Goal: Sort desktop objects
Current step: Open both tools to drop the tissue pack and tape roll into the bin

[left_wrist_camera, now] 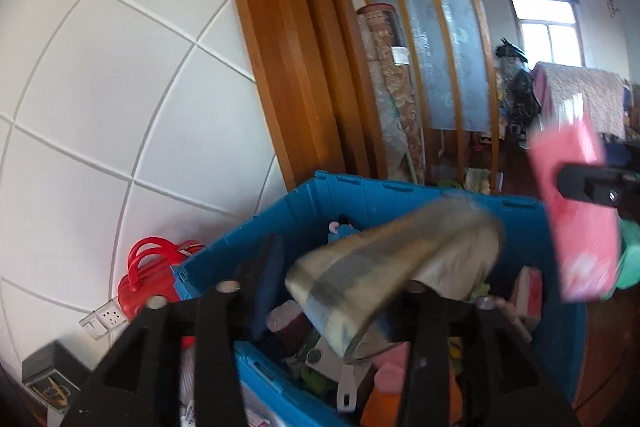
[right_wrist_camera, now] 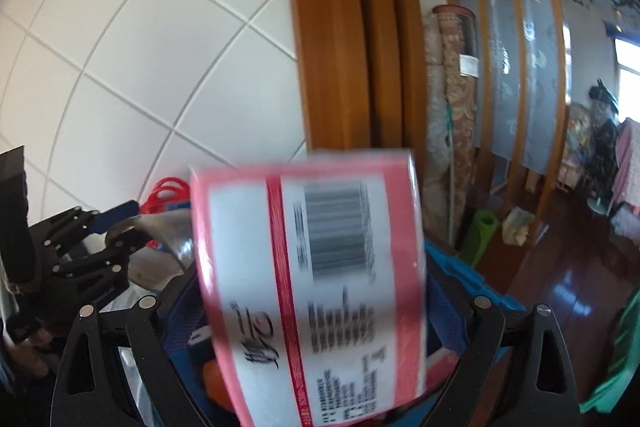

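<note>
A blue plastic crate (left_wrist_camera: pixel 384 199) full of mixed items sits below both grippers. My left gripper (left_wrist_camera: pixel 320 303) is shut on a beige wrapped packet (left_wrist_camera: pixel 384 263) with grey stripes, held tilted over the crate. My right gripper (right_wrist_camera: pixel 316 303) is shut on a pink packet (right_wrist_camera: pixel 312 275) with a white barcode label, held above the crate. The pink packet (left_wrist_camera: pixel 576 215) and a right gripper finger (left_wrist_camera: pixel 592 187) also show at the right of the left wrist view. The left gripper (right_wrist_camera: pixel 100 247) with its beige packet (right_wrist_camera: pixel 168 239) shows at the left of the right wrist view.
A white tiled wall (left_wrist_camera: pixel 100 107) stands behind the crate, with a wooden door frame (left_wrist_camera: pixel 288 67) to its right. A red bag (left_wrist_camera: pixel 152 275) and a wall socket (left_wrist_camera: pixel 104 319) are left of the crate. Rolled carpets (left_wrist_camera: pixel 392 87) lean on the partition. A dark wooden floor (right_wrist_camera: pixel 560 287) lies right.
</note>
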Demonstrator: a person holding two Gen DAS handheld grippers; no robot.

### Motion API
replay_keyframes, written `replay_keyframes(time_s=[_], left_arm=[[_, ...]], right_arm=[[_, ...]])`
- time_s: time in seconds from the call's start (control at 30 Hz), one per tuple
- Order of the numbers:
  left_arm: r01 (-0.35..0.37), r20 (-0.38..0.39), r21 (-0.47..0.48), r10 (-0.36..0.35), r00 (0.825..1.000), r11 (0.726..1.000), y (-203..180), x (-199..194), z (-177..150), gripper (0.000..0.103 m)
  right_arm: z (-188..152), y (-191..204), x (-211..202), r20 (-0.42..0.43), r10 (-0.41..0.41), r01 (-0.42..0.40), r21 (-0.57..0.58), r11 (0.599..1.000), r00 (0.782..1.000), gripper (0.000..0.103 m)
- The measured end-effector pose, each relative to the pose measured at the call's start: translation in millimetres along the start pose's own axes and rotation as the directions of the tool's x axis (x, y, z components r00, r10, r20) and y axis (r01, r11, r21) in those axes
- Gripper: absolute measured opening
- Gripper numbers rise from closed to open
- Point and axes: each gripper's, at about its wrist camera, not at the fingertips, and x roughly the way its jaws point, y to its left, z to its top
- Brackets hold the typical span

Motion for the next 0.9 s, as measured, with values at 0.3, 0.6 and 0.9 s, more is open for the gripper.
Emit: replay_keyframes(time_s=[0.3,0.6,0.9], left_arm=[[-0.063,0.007,0.054,0.062,0.998,0.997,-12,0,6,0.078],[-0.063,-0.080,0.190,0.080,0.994,0.980,-34,7,1,0.078],[-0.017,-0.125,0.333,0.062,0.990,0.943,-48,-1,-2,0.078]], right_arm=[[7,-12,-4,0.037,0.057,-0.057,-0.008,0.998,0.998,0.103],[1,-12,-13,0.032,0.096,-0.096,-0.003,0.995,0.995,0.103],[-2,1,-11,-0.031,0.149,-0.151,-0.063,0.987,0.988,0.103]])
